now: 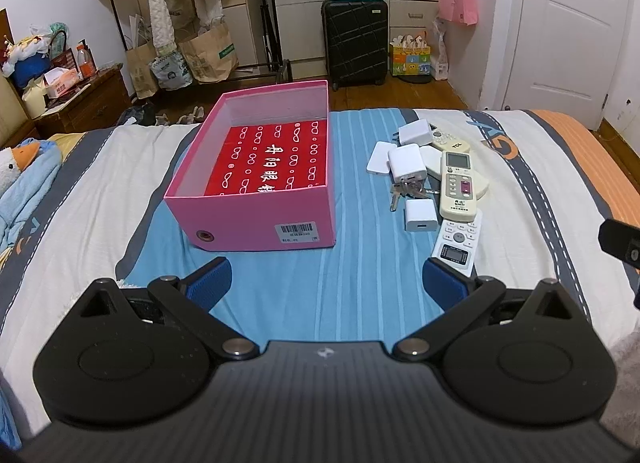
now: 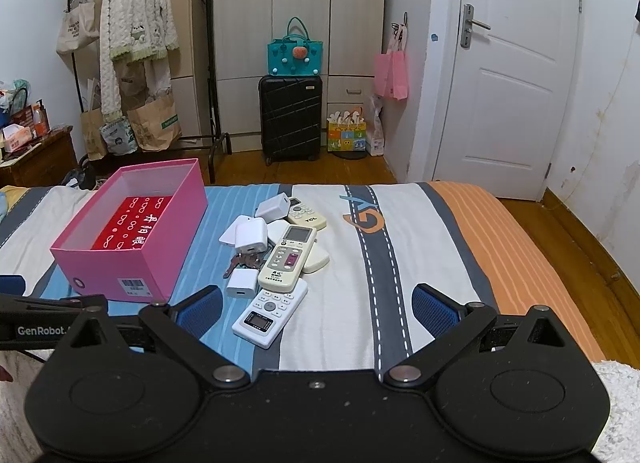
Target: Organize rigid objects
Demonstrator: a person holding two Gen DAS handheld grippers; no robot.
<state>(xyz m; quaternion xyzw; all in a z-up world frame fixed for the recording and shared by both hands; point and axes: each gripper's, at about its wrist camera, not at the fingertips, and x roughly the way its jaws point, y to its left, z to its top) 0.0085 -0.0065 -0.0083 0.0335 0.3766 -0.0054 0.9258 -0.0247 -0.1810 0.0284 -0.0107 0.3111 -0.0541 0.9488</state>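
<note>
An open pink box point(image 1: 256, 219) point(image 2: 120, 263) with a red printed sheet on its floor sits on the bed. To its right lies a pile: white chargers point(image 1: 407, 167) point(image 2: 250, 237), keys point(image 1: 406, 191) point(image 2: 244, 261), a cream remote point(image 1: 458, 189) point(image 2: 286, 257) and a white remote point(image 1: 458, 243) point(image 2: 270, 311). My left gripper point(image 1: 326, 283) hangs open in front of the box, holding nothing. My right gripper point(image 2: 316, 309) is open just short of the white remote, also holding nothing.
The bed point(image 2: 420, 247) has a striped blue, white and orange cover. Beyond its far edge stand a black suitcase point(image 2: 290, 119), a clothes rack point(image 2: 136, 43), a wardrobe and a white door point(image 2: 508, 75). A wooden nightstand point(image 1: 80, 103) is at the left.
</note>
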